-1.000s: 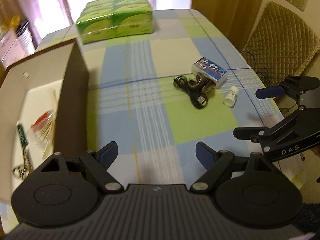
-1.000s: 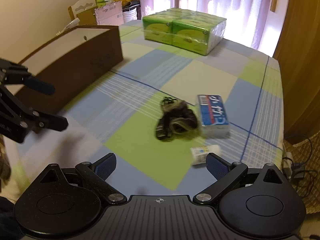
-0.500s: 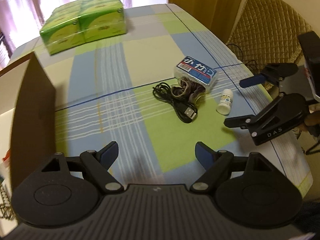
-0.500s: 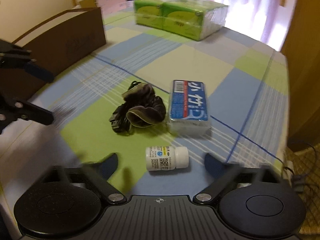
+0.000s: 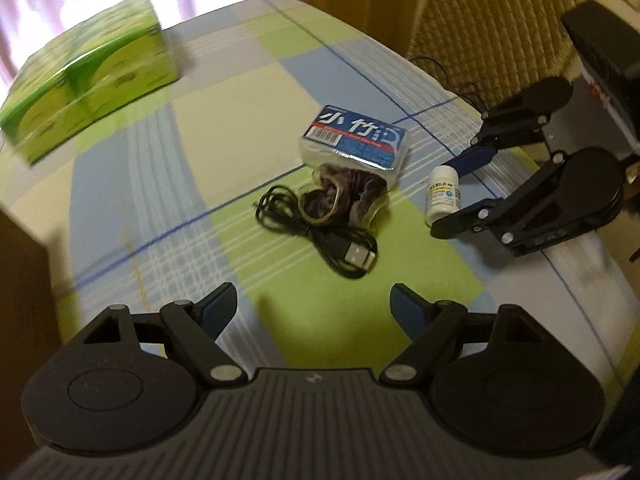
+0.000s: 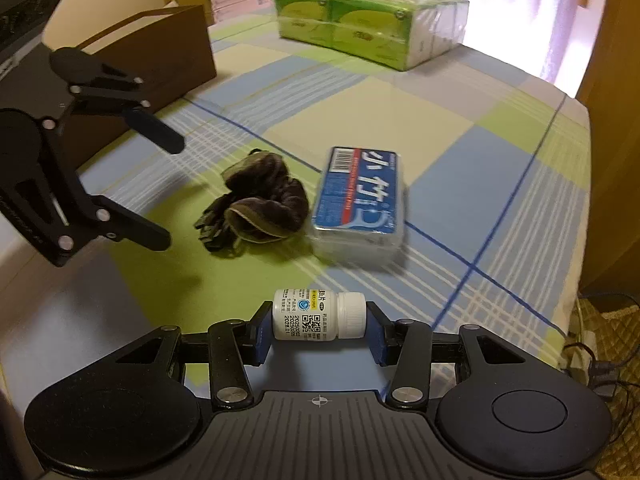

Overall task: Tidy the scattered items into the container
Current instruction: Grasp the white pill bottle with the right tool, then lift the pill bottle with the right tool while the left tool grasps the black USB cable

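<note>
The right claw (image 6: 319,330) is closing end-on around the bottle (image 6: 319,315), which lies on its side on the cloth between the pads: base at the left pad, cap at the right. The pads look to be at both ends, but I cannot tell whether they press yet. The left claw (image 5: 312,307) hangs spread wide with nothing between its fingers, over bare cloth just short of the cable (image 5: 320,228).

The risk, as I judge it, lies in this end-on hold. The bottle is round and smooth, and the cap end is narrower than the body, so an off-centre squeeze could pop it forward out of the pads or let it pivot and droop on the lift. Lifting before the pads bite would leave it rolling on the cloth, perhaps toward the table edge to the claw's right.

Ahead of the right claw, a little to the left, sits the scrunchie (image 6: 264,204) on the cable; the floss box (image 6: 358,208) lies straight ahead, touching the scrunchie. All are near the bottle but apart from it. The brown box (image 6: 176,60), the container, stands far ahead-left, and the left claw hangs between it and the bottle, so the carry path crosses that claw. A green tissue pack (image 6: 368,28) sits far ahead, out of the way.
</note>
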Demonstrator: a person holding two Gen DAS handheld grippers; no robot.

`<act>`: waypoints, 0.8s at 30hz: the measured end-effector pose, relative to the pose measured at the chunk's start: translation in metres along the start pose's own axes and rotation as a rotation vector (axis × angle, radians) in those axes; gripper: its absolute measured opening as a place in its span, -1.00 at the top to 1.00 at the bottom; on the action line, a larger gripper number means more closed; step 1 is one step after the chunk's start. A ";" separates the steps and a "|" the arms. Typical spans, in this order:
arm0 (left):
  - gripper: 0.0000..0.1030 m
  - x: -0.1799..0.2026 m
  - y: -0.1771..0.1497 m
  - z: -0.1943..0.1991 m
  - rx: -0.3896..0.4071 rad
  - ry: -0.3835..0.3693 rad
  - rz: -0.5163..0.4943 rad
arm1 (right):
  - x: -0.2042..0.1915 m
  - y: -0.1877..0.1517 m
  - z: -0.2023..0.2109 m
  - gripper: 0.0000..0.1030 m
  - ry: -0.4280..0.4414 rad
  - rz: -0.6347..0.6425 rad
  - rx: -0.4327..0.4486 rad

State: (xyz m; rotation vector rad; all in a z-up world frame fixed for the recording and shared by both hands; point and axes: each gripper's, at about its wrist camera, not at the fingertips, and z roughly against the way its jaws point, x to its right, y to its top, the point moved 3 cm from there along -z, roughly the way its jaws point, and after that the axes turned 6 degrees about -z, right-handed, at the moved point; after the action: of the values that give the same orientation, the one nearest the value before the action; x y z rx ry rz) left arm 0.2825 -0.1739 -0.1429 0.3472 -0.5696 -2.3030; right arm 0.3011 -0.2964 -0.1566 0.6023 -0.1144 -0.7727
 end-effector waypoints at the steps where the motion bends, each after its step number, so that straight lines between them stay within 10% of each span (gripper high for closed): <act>1: -0.57 0.000 0.003 -0.004 0.004 -0.010 -0.028 | 0.002 0.000 0.001 0.04 -0.003 -0.007 0.002; 24: -0.89 -0.016 0.035 -0.069 -0.012 -0.184 -0.392 | 0.012 -0.003 0.005 0.04 -0.019 -0.094 0.023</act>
State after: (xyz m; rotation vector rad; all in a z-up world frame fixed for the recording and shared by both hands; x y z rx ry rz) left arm 0.3420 -0.2053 -0.1839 0.2590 -0.6215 -2.7356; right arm 0.3061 -0.3088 -0.1552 0.6257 -0.1128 -0.8693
